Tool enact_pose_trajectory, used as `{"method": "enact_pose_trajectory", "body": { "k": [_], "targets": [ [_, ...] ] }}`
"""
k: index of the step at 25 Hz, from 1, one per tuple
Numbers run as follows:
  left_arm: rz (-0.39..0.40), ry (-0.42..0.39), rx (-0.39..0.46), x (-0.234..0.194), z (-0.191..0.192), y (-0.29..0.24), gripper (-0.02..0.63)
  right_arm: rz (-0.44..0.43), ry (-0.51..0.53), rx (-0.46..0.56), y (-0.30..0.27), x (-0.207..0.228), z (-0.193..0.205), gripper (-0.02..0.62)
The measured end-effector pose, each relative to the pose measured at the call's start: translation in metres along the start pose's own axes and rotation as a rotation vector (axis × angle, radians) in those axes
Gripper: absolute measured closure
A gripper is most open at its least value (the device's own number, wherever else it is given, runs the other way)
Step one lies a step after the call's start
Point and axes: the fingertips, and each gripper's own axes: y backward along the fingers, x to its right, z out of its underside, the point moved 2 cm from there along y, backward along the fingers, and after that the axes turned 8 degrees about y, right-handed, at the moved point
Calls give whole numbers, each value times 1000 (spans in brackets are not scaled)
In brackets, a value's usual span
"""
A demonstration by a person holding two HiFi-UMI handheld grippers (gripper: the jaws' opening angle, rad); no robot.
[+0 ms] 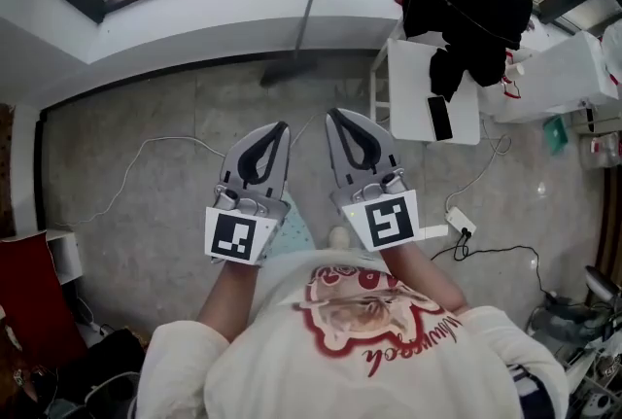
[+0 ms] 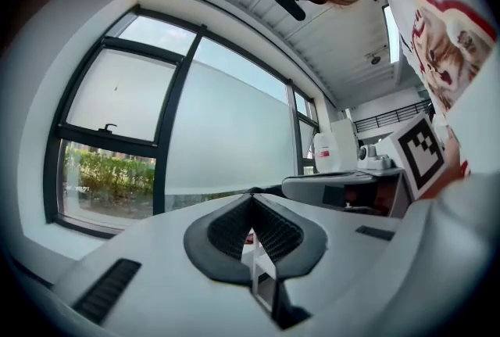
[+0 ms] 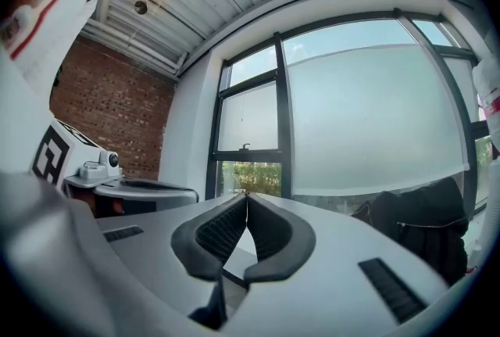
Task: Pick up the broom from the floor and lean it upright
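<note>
The broom stands upright against the low wall under the window, its dark head on the floor and its handle tip near the glass. Both grippers are held level in front of the person's chest, well back from the broom and apart from it. My left gripper is shut with nothing between its jaws, and the left gripper view shows its tips meeting. My right gripper is also shut and empty, with the tips touching in the right gripper view. The two grippers sit side by side, pointing toward the window.
A white table draped with a black garment stands at the right near the broom, with a dark phone on it. Cables and a power strip lie on the floor at right. A thin cable runs at left beside a red object.
</note>
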Motion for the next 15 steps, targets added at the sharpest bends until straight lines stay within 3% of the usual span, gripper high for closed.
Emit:
{"method": "enact_pose_trajectory", "body": {
  "k": [5,7,15],
  "targets": [
    [-19,49,7,88,12,23,584,-98,22,20,74,-5,-17,571],
    [-7,27,-3,113,9,32,584,-123,18,59,91,-8,-34,571],
    [-16,-40,27,139,-15,46,584,-183,18,115,115,-17,-61,571]
  ]
}}
